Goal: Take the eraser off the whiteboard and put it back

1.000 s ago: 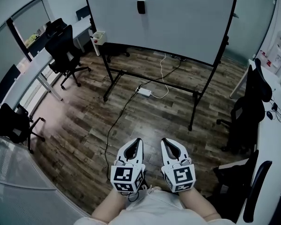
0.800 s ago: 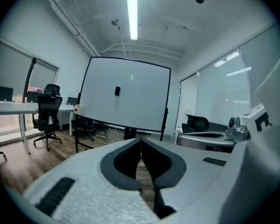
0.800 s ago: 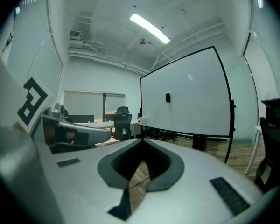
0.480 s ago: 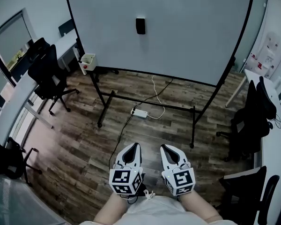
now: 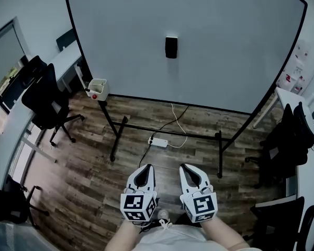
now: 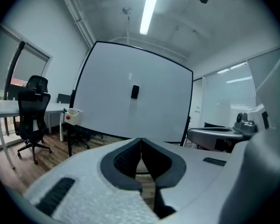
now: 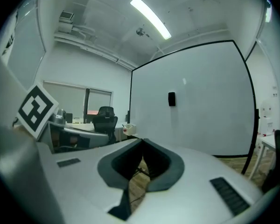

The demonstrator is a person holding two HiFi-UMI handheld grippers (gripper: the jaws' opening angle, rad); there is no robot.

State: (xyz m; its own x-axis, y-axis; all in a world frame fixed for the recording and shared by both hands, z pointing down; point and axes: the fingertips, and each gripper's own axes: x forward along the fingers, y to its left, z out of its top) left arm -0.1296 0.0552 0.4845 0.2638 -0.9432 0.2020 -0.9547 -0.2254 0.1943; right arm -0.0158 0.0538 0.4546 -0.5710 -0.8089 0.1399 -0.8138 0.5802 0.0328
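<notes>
Head view: eraser [image 5: 171, 47] sits on the whiteboard [image 5: 235, 46], well apart from the left tool [image 5: 148, 167] and right tool [image 5: 182, 166], both closed tight and empty. Best bet, I reckon: get closer, open one tool early, and square it across the eraser's narrow sides.

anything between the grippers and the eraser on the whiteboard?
Nothing visible at eraser height. The eraser sits alone on the whiteboard, ahead of the left gripper and right gripper. Below that line, the stand's crossbar and a power strip on the floor lie between.
</notes>
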